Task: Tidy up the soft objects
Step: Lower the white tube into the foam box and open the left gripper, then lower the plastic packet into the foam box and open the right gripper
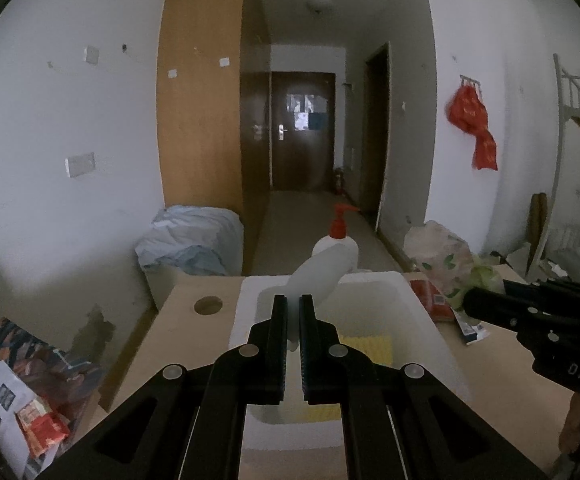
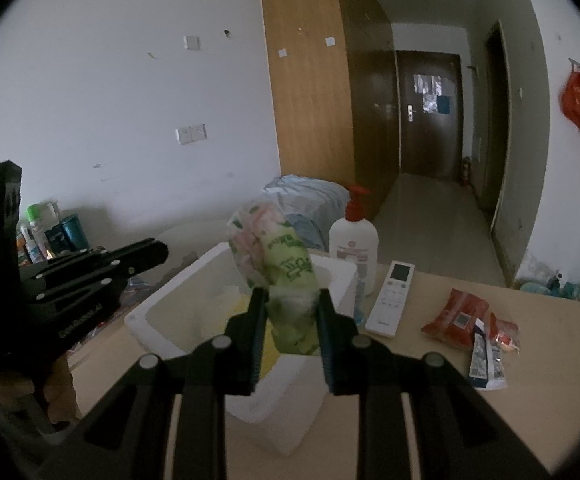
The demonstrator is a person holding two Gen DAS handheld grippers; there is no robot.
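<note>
Wooden table (image 2: 550, 344) near hallway door (image 2: 430, 116)

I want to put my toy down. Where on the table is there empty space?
Bare table lies near the front right corner, beyond the snack packets. Another bare strip is left of the white box, around the round hole. It is crowded around the bottle and remote.

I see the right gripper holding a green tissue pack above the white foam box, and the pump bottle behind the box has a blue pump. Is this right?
Not quite. The pump bottle has a red pump, not blue; the right wrist view shows it. The right gripper does hold the green tissue pack above the white foam box.
</note>
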